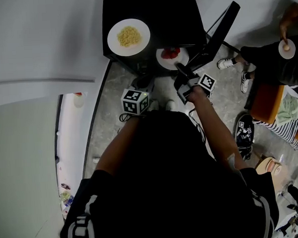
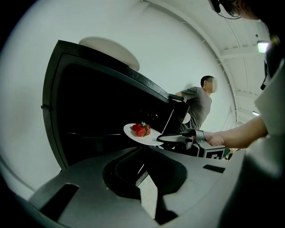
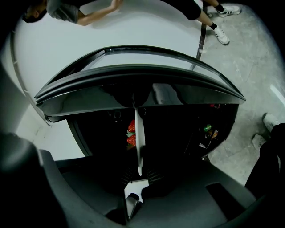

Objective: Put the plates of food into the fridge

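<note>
Head view, looking steeply down: a low black fridge stands on the floor before the person, its door swung wide open. A white plate of noodles rests on the fridge's top, near the front edge. Just below that edge, at the fridge's open mouth, the right gripper holds a second white plate carrying red strawberries.

The right gripper view shows this plate edge-on, with the jaws pinching its near rim and the berries on the plate's upper face toward the dark inside of the fridge. The left gripper view shows the plate held level in front of the opening and not resting on any shelf.

The left gripper hangs in front of the fridge beside the right one. Its jaws seem pressed together, with nothing between them.

The only print that reads clearly is the black-and-white square marker on each gripper's cube. Small coloured packages sit in the fridge door's shelf, their labels too small to read. A bystander stands beyond the fridge door.
</note>
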